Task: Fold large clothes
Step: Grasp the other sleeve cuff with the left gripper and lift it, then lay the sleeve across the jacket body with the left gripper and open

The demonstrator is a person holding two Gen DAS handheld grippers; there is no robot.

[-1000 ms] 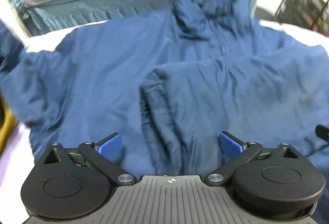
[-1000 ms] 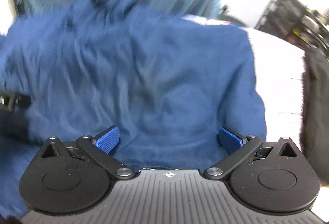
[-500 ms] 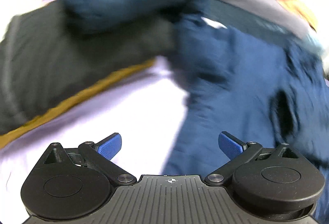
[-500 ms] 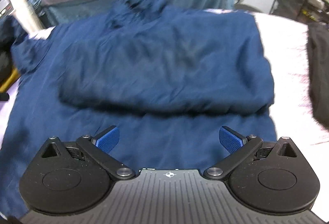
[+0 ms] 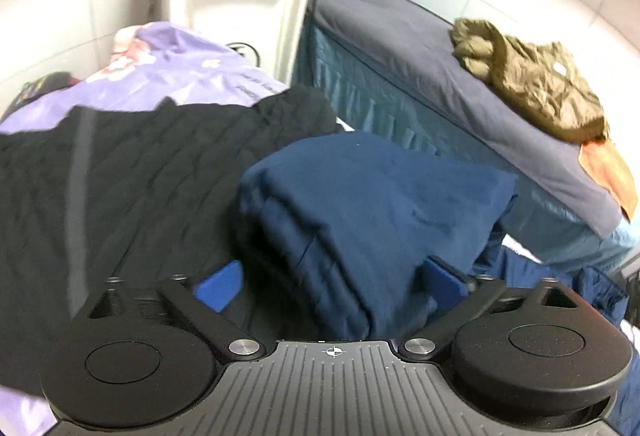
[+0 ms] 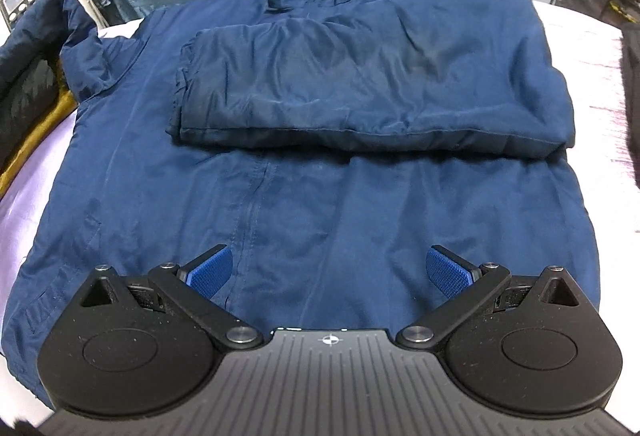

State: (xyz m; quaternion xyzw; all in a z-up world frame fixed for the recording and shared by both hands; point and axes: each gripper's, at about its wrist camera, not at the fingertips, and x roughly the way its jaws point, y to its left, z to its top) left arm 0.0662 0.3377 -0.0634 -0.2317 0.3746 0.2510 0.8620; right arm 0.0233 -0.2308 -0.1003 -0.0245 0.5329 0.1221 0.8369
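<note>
Fingers (image 5: 218, 284) of left gripper (image 5: 332, 282) apart around navy padded sleeve (image 5: 372, 203), ready for crossfold (nothing clamped); right gripper (image 6: 328, 268) spread, idle over navy jacket (image 6: 280, 203).

Sleeve (image 5: 360, 203) fills left hand-held gripper (image 5: 332, 282) gap; black coat (image 5: 120, 171) apparently crowds left.

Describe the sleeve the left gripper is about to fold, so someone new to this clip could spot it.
Start at the navy blue padded jacket spread front-up on the lilac sheet. Its other sleeve already lies folded across the chest. The unfolded sleeve trails off the jacket's opposite shoulder over a black quilted garment, between the open left gripper fingers.
</note>
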